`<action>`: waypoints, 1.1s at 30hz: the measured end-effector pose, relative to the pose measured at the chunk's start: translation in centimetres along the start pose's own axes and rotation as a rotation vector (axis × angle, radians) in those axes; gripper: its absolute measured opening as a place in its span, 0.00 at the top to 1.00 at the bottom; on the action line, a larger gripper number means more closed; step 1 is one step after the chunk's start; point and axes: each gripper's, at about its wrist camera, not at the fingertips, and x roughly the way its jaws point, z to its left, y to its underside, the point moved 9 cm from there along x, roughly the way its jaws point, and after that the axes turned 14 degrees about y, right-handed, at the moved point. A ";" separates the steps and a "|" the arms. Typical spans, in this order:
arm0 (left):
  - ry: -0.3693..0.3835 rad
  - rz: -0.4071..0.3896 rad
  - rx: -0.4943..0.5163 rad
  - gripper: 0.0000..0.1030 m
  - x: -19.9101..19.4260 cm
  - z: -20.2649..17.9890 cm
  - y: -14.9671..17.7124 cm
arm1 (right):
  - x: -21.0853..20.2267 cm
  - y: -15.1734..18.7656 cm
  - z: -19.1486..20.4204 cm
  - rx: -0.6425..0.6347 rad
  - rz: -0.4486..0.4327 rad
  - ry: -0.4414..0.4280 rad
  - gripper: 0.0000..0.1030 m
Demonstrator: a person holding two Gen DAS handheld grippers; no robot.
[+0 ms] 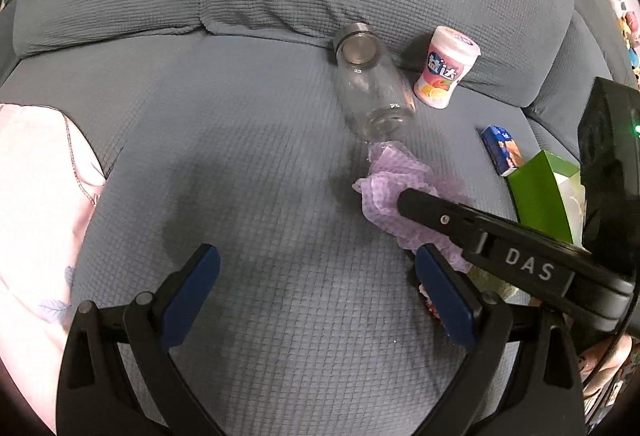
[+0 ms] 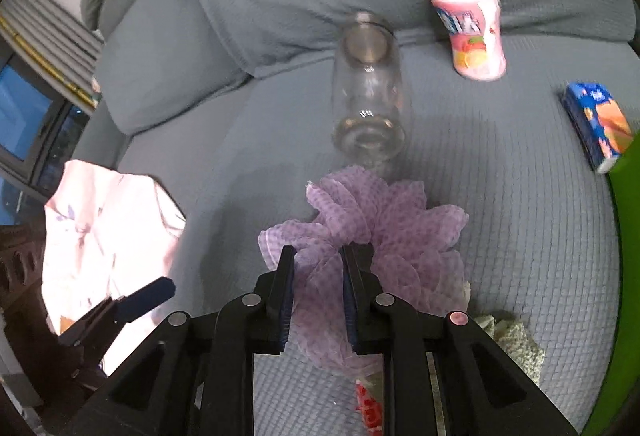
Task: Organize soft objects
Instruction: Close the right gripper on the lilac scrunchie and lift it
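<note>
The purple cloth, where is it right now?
Purple cloth is pinched in the right gripper, on the sofa seat just in front of the lying glass bottle.

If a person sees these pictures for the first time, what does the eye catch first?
First, the purple cloth in the middle of the grey sofa, pinched by the right gripper. Just behind it a clear bottle lies on its side, with a pink tub standing further back to the right. The left gripper is open over bare cushion.
</note>
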 end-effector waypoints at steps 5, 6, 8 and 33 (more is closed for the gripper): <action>0.005 0.034 -0.008 0.05 0.7 0.1 0.4 | -0.6 0.2 -0.4 0.022 0.014 -0.009 0.49; 0.005 0.039 -0.009 0.05 0.8 0.2 0.5 | -1.1 0.0 -0.6 0.031 -0.001 -0.011 0.44; 0.010 0.047 -0.006 0.05 0.9 0.1 0.6 | -2.1 -0.3 -0.9 0.052 -0.035 -0.019 0.36; 0.226 0.183 -0.150 0.53 7.5 -1.8 1.6 | 2.6 -0.7 -5.0 0.170 0.056 0.033 0.73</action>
